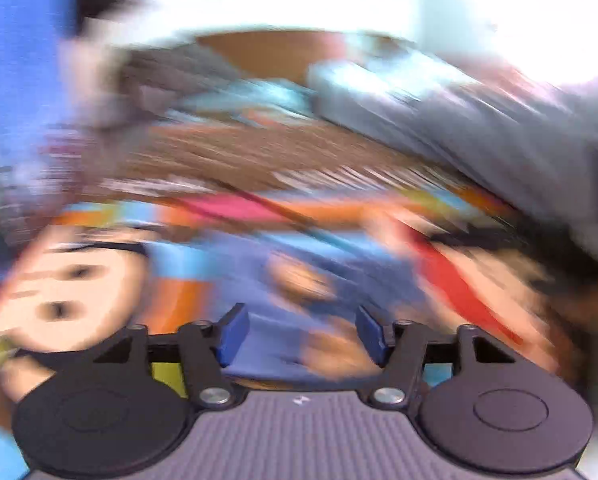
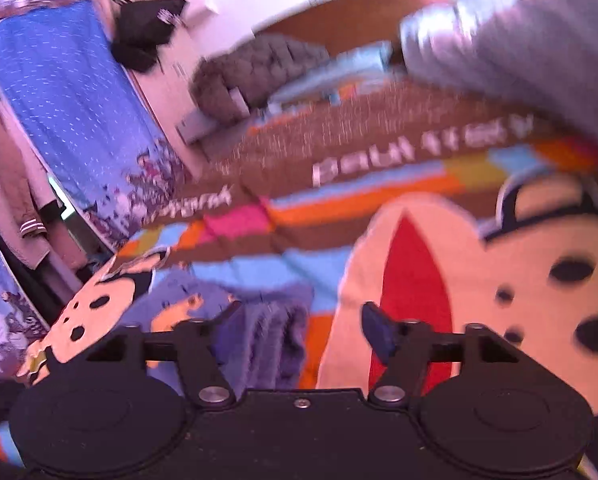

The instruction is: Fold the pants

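Left hand-held gripper (image 1: pixel 302 336): your jaws stand spread apart, blue pads wide, with nothing pinched; blue-purple cloth shows between and beyond them.
Right hand-held gripper (image 2: pixel 299 332): your jaws are spread as well, holding nothing; the left blue pad sits against or just over the bunched cloth, and whether it touches is not clear.
Pants (image 2: pixel 259 320): a small blue-purple garment with orange cartoon prints, crumpled and bunched on the bedspread, lying just ahead of your right gripper's left finger. In the left wrist view the same cloth (image 1: pixel 291 288) fills the space between the pads, heavily smeared by motion blur.
Bedspread (image 2: pixel 339 208): bright cartoon cover with brown, pink, orange and pale blue blocks, white lettering on the brown band, and large cream monkey faces; one face with a red mouth lies to the right of the pants, a smaller one to their left.
Grey quilted item (image 2: pixel 255 72): at the far edge of the bedspread, well apart from the pants.
Pale grey cloth (image 2: pixel 519 32): bulky and blurred, far right of the pants, above the lettering.
Blue dotted fabric (image 2: pixel 67 92): hangs beyond the bedspread's left edge.
Black garment (image 2: pixel 147 28): beside the top of the blue dotted fabric.
Left view sharpness: too blurred for you to read finer detail.
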A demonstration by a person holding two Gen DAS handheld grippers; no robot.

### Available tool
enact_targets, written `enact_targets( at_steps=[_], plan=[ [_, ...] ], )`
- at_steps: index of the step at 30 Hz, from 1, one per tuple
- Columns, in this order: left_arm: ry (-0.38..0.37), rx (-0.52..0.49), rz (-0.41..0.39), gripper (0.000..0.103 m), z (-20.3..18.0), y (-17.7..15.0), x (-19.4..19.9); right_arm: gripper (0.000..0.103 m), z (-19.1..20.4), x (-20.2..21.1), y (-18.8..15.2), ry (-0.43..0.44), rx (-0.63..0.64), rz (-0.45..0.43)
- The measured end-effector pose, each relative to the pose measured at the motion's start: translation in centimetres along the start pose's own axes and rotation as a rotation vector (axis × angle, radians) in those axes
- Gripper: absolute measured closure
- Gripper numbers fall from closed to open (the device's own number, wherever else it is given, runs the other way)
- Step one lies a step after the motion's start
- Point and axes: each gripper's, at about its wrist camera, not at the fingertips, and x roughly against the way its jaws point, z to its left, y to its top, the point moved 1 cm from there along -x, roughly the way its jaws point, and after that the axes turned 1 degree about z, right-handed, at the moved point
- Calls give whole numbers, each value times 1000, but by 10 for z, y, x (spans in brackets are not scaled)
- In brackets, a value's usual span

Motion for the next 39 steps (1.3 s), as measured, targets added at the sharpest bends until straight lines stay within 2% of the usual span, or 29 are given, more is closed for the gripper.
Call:
enact_targets(
  at_steps=[1, 2, 3, 4, 5, 6, 7, 8, 10, 12, 16, 18, 21, 23, 24, 25, 27, 28, 29, 33, 35, 37, 39],
  plan=[
    [88, 50, -6, 17, 10, 1, -3, 26, 6, 4, 0, 2, 29, -23],
    [166, 118, 19, 18, 23, 3, -10, 19, 14, 7, -1, 12, 63, -38],
    [185, 179, 58, 21, 35, 4, -18, 17, 23, 8, -5, 22, 106, -41],
    [155, 252, 111, 29, 47, 2, -27, 16, 31, 6, -9, 19, 150, -29],
    [116, 306, 155, 44, 55, -1, -33, 16, 39, 3, -15, 4, 197, -8],
    [75, 348, 198, 55, 61, -6, -39, 16, 44, -1, -20, -23, 244, 19],
    [30, 381, 238, 77, 65, -13, -45, 16, 48, -6, -26, -67, 284, 51],
    [-6, 394, 249, 85, 67, -19, -46, 16, 49, -12, -31, -118, 308, 93],
    [-30, 344, 209, 89, 66, -27, -44, 12, 43, -21, -34, -158, 289, 179],
    [-33, 290, 206, 89, 63, -29, -42, 5, 27, -22, -32, -156, 195, 215],
    [-69, 339, 208, 89, 70, -36, -44, 2, 5, -18, -30, -131, 59, 238],
    [-98, 382, 194, 89, 79, -41, -43, 3, 12, -7, -23, -144, 67, 195],
    [-143, 457, 186, 89, 88, -47, -43, 5, 42, -4, 1, -134, 175, 101],
    [-163, 493, 186, 88, 93, -51, -46, 12, 72, -22, 20, -18, 261, 108],
    [-170, 504, 188, 88, 95, -51, -46, 14, 90, -39, 27, 64, 313, 146],
    [-173, 509, 190, 88, 96, -52, -47, 21, 104, -57, 31, 124, 346, 188],
    [-173, 505, 193, 88, 96, -52, -48, 37, 130, -104, 33, 219, 385, 321],
    [-171, 503, 194, 88, 96, -52, -48, 54, 138, -123, 32, 233, 392, 369],
    [-169, 500, 196, 88, 96, -52, -49, 64, 145, -142, 31, 223, 409, 403],
    [-168, 496, 200, 88, 94, -51, -50, 64, 146, -196, 27, 108, 399, 452],
    [-170, 503, 201, 88, 95, -51, -50, 55, 140, -209, 29, 105, 335, 453],
    [-171, 508, 201, 87, 95, -52, -50, 50, 133, -212, 36, 108, 259, 452],
    [-170, 508, 201, 87, 95, -52, -50, 44, 133, -208, 47, 88, 234, 435]
  ],
)
